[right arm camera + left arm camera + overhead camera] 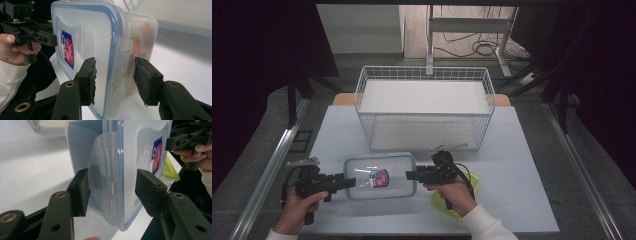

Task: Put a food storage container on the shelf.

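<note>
Clear plastic container [380, 176] with blue-rimmed lid and a blue-red sticker, at the near middle of the white table [522, 165], in front of the wire basket [424, 107]. Clamped at its left end by the left gripper [346, 181], at its right end by the right gripper [409, 175]. Beneath the right hand [457, 192], a yellow-green dish [464, 200].

container [380, 176]: clear, glossy smooth plastic, blue-rimmed lid, printed sticker | left gripper [111, 192]: matt black plastic, rough foam-like pads, brass-coloured rivets | basket [425, 107]: white coated wire | desk [512, 165]: matt, smooth white | bowl [467, 187]: glossy yellow-green plastic
</note>
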{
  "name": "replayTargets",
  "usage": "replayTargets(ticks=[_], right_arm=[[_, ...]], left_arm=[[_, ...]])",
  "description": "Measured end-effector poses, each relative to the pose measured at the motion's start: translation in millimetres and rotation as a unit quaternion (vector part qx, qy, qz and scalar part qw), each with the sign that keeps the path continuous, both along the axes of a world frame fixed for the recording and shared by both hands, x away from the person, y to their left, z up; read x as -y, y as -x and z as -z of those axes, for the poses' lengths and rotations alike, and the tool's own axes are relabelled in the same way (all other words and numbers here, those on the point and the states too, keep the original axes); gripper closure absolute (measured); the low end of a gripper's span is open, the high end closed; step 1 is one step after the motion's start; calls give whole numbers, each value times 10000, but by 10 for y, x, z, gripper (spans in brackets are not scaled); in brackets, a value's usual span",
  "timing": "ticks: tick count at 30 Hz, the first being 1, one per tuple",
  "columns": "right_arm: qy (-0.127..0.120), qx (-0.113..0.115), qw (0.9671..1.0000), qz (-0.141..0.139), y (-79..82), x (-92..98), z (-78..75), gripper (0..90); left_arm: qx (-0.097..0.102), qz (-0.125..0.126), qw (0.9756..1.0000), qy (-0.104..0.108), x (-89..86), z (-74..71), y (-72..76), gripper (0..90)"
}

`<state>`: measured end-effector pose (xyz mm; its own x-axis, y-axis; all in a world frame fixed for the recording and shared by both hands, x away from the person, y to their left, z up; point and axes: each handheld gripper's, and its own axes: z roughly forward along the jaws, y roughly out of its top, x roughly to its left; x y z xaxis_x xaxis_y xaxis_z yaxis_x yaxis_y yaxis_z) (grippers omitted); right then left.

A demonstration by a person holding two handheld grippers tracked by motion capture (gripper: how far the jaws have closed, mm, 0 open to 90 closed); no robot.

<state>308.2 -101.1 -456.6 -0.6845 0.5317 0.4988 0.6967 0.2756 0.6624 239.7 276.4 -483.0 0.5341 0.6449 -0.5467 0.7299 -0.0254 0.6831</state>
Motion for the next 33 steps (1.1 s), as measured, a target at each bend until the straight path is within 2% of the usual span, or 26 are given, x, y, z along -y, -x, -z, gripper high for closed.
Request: replayTargets(ticks=[7, 12, 17, 33], right_arm=[[-25, 175, 9998, 42, 31, 143, -148, 532], [-93, 308, 9994, 127, 46, 256, -261, 532], [-51, 446, 9988, 172, 33, 366, -409, 532], [-137, 854, 9959, 270, -130, 687, -843, 532]], left_arm=[[179, 66, 9998, -40, 130, -149, -24, 474], [325, 144, 9994, -42, 225, -283, -80, 476], [438, 227, 9988, -50, 337, -407, -156, 476], [801, 371, 9960, -112, 617, -878, -430, 483]])
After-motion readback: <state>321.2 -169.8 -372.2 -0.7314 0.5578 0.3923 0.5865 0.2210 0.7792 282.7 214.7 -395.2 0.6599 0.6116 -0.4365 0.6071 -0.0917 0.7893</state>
